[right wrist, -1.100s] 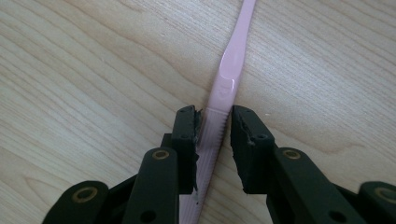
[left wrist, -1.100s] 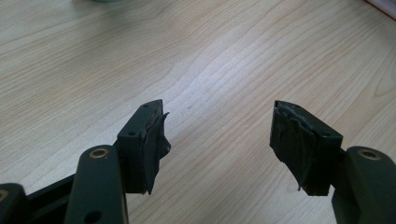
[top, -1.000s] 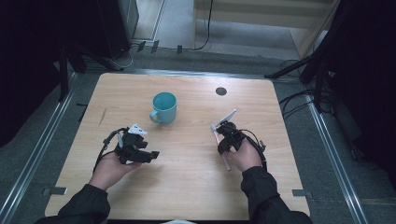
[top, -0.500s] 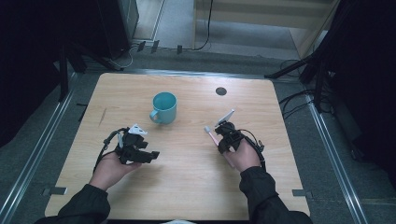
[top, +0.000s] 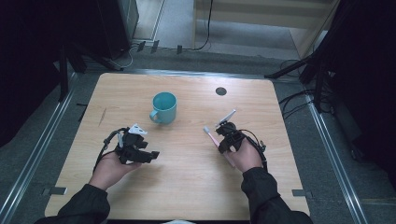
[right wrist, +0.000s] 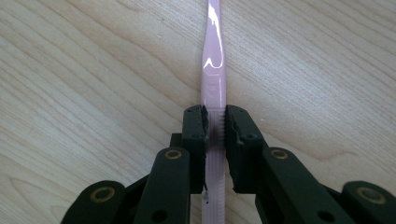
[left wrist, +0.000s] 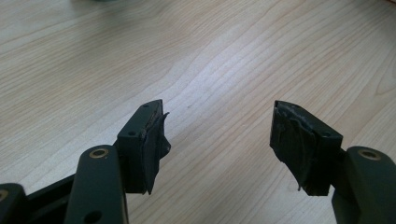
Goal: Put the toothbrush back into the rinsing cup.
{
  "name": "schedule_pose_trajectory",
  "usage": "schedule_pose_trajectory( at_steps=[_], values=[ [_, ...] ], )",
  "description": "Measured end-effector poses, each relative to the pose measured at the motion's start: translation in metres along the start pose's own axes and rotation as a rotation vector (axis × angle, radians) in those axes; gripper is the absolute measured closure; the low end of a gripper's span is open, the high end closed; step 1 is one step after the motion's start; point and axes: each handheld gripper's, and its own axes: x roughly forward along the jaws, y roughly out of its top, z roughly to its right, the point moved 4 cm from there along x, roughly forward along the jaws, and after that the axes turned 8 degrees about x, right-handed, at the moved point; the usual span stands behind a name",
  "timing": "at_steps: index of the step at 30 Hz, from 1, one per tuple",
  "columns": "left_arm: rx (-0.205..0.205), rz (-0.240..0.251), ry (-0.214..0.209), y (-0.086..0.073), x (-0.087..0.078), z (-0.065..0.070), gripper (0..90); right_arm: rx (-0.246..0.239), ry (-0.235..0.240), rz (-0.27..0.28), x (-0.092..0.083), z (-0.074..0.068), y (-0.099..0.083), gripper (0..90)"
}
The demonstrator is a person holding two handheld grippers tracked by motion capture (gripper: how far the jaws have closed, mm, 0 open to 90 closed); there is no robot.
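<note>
Right now the pink toothbrush (right wrist: 214, 70) lies flat on the wooden table (top: 187, 186), toward the person's right side, its head (top: 206, 129) pointing up and left toward the teal mug (top: 164, 107). The right gripper (right wrist: 215, 123) has its jaws pinched on the handle from both sides; they have just been closing, and the pads now press the ribbed part of the stem. The grip sits well back from the brush end, so most of the length sticks out ahead of the jaws. My guess is that a lift from here could let the long front end droop or swing, since the handle is slim and glossy, and a tilted brush might catch the mug's rim instead of dropping inside. The mug stands well apart, handle toward the left gripper (left wrist: 219, 140), which rests low over bare wood with its jaws spread wide and nothing between them.
</note>
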Motion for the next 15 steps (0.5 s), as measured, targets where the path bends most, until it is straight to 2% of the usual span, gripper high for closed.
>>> schedule_pose_trajectory(
  at_steps=[12,14,15],
  values=[
    [0.0,-0.003,0.002,-0.001,-0.001,-0.002,35.4,0.004,-0.001,0.033,-0.007,0.001,0.002,79.6],
    [0.001,-0.007,0.004,-0.001,0.0,-0.002,35.4,-0.005,0.006,0.052,-0.011,0.0,0.002,90.0],
    [0.0,-0.006,0.004,-0.001,0.0,-0.002,35.3,-0.008,0.007,0.069,-0.013,0.0,0.002,90.0]
  ],
)
